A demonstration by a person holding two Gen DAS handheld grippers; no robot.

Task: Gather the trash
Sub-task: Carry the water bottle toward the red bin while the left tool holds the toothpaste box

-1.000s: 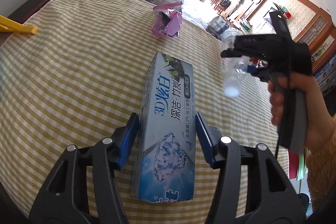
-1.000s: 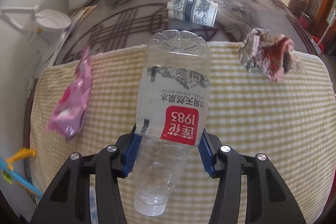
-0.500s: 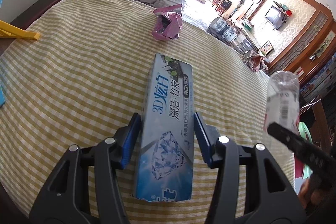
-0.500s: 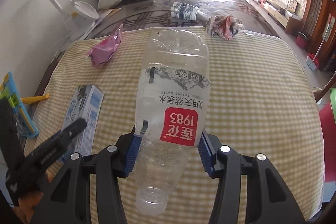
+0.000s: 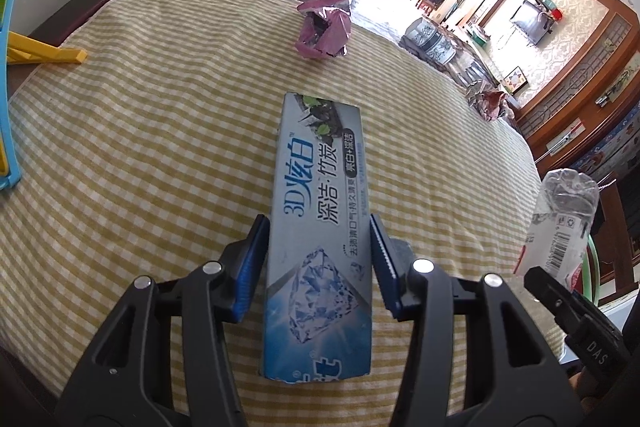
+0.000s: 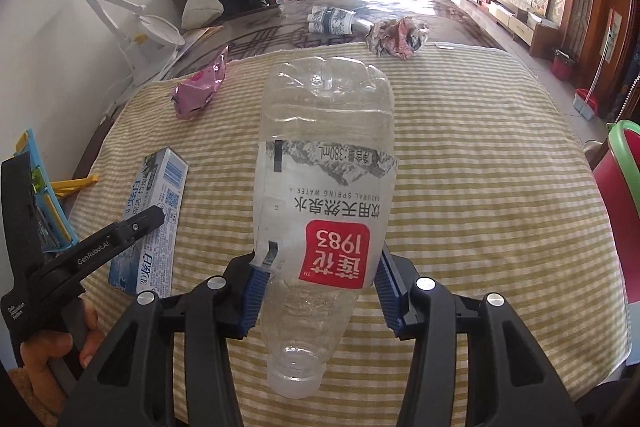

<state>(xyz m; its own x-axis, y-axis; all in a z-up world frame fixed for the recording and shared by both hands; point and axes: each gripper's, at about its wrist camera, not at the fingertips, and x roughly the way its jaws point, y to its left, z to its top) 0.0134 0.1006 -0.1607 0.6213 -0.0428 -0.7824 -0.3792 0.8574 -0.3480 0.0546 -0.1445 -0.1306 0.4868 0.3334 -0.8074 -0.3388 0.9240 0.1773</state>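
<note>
Left gripper (image 5: 318, 259): I see its blue pads on either side of the toothpaste box (image 5: 318, 227); jaws closing, left pad at the box edge, right pad with a sliver of gap, so not yet clamped.
Toothpaste box: lies flat on the checked cloth (image 5: 160, 131), long axis running away from my left camera, near end between the fingers.
Right gripper (image 6: 318, 287): clamped on the plastic bottle (image 6: 324, 195), both pads pressing its sides just below the red label; jaws tightening slightly.
Plastic bottle: clear, empty by the look of it, neck toward the camera, base pointing away, held above the cloth.
Pink wrapper (image 5: 324, 31): on the cloth beyond the box, well apart from it.
Crumpled paper (image 6: 396, 33): at the cloth's far edge, right of the pink wrapper.
Red bin (image 6: 618, 167): green-rimmed, at the right edge of my right view, beside the table.
Hand (image 6: 60, 347): grips the left tool's handle, lower left in the right view.
</note>
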